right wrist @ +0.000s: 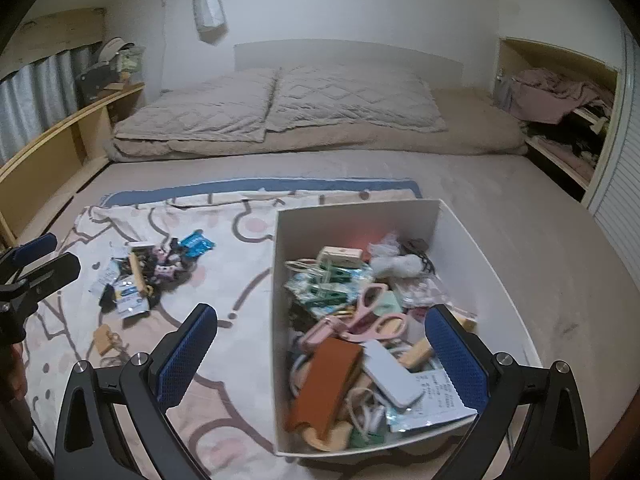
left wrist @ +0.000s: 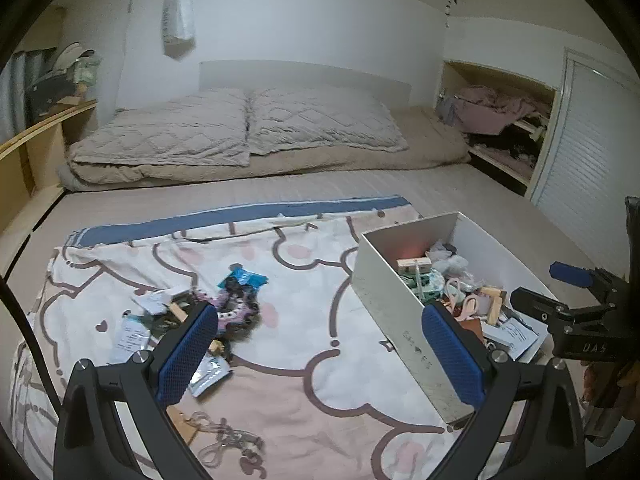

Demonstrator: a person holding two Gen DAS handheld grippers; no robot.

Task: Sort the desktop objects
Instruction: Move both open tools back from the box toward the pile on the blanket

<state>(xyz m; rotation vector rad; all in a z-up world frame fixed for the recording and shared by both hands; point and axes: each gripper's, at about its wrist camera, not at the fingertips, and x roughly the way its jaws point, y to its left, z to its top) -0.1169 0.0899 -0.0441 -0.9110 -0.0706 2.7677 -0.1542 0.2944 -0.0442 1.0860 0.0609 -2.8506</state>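
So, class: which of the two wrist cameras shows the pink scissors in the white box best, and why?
The right wrist view. It looks down into the white box, so the pink scissors lie in plain sight on top of the clutter. In the left wrist view the box's near wall and the gripper's finger hide most of them; only pink loops show.

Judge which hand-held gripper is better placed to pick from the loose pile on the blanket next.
Left, probably. The left hand-held gripper is open beside the loose pile; the right hand-held gripper is open over the white box.
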